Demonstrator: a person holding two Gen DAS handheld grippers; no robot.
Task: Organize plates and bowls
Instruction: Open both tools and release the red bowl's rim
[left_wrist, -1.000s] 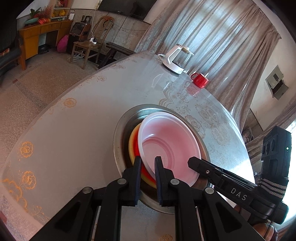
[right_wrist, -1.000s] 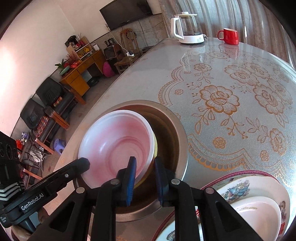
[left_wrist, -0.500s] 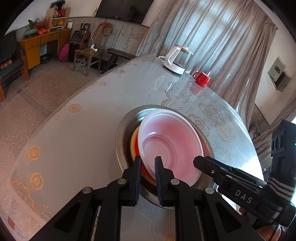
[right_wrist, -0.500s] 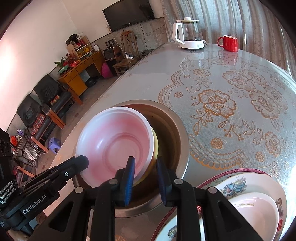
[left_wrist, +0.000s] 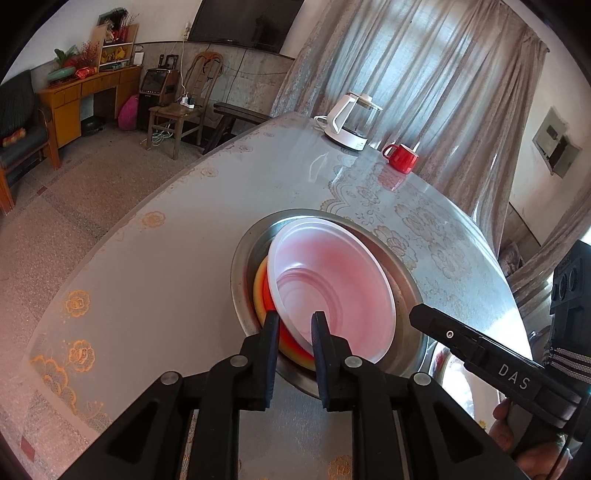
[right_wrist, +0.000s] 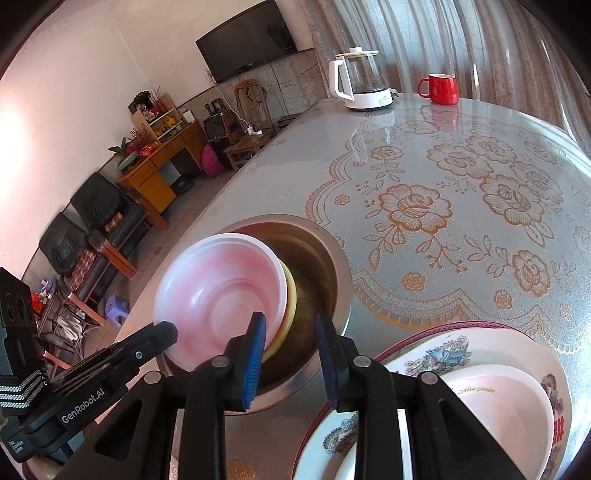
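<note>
We have the pink bowl (left_wrist: 332, 291) nested on a yellow bowl (left_wrist: 260, 291) and a red one inside the steel basin (left_wrist: 243, 266), leaning toward the basin's 9 o'clock wall. Our left gripper (left_wrist: 294, 325) straddles the near rims of that stack at 6 o'clock; its jaws have just been easing apart, and we cannot tell whether the pads press on anything. Our right gripper (right_wrist: 290, 326) is released, with nothing between its jaws, which opened a moment ago. At 4 o'clock from the basin, in the right wrist view, a patterned plate (right_wrist: 443, 347) carries a white bowl (right_wrist: 498, 410). We judge that pair is left to sort; the basin's stack looks settled.
</note>
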